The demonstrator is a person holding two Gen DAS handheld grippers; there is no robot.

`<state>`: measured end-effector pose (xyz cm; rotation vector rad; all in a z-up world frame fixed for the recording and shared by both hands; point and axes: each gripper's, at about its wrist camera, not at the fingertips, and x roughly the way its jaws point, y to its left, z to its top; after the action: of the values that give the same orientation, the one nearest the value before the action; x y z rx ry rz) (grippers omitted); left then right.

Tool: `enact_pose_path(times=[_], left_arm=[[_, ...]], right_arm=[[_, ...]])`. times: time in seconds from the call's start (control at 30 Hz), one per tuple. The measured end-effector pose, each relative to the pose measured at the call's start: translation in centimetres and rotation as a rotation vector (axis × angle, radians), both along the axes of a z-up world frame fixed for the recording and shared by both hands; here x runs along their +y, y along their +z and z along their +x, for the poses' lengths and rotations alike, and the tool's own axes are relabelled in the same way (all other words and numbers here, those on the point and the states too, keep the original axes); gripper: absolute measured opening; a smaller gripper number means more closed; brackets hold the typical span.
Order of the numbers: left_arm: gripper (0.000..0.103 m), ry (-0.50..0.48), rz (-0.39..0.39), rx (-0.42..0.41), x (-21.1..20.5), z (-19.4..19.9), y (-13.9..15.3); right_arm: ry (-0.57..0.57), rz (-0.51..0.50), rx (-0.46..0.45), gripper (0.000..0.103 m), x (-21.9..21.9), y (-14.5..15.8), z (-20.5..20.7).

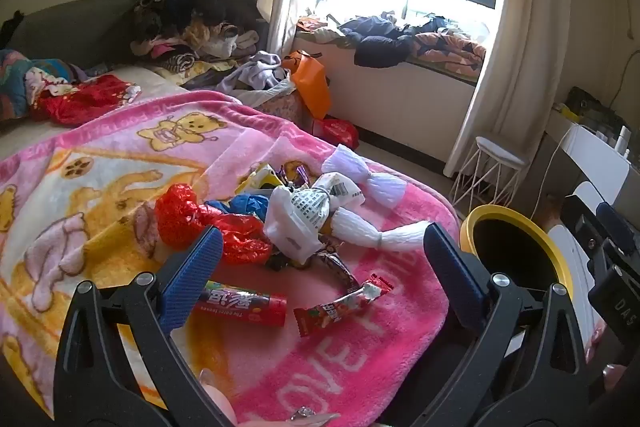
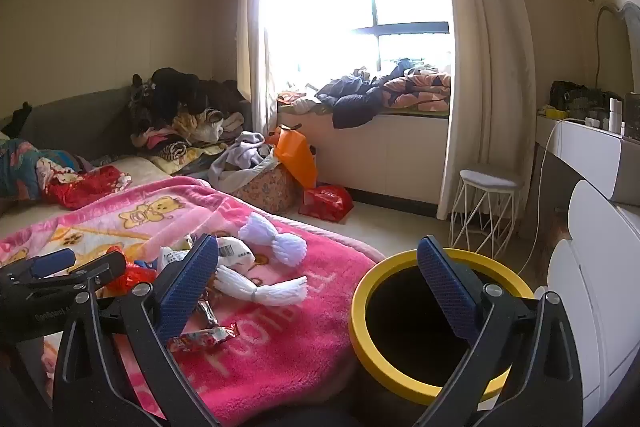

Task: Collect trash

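Trash lies in a heap on the pink blanket (image 1: 360,367): a red candy tube (image 1: 248,305), a red snack wrapper (image 1: 340,307), a crumpled red foil bag (image 1: 188,215), a white printed plastic bag (image 1: 304,215) and white foam netting (image 1: 372,231). My left gripper (image 1: 320,255) hovers open over the tube and wrapper, nothing between its fingers. A black bin with a yellow rim (image 2: 404,379) stands beside the bed at the right. My right gripper (image 2: 320,263) is open and empty, its right finger over the bin, its left finger over the snack wrapper (image 2: 204,339). The left gripper (image 2: 60,267) shows at that view's left edge.
Clothes are piled on the sofa (image 1: 188,11) and window seat (image 1: 400,43). An orange bag (image 1: 312,83) and red bag (image 1: 336,133) sit on the floor. A white wire stool (image 2: 484,207) and white dresser (image 2: 592,155) stand right of the bin.
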<state>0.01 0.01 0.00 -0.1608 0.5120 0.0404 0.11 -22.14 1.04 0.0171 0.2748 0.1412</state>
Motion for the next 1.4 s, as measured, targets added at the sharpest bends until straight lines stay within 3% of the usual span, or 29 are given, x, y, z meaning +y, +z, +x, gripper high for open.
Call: enact_pose_path(times=[1.4], left_arm=[[0.093, 0.0, -0.009, -0.015, 0.05, -0.08, 0.05]], right_arm=[[0.0, -0.017, -0.007, 0.097, 0.26, -0.09, -0.14]])
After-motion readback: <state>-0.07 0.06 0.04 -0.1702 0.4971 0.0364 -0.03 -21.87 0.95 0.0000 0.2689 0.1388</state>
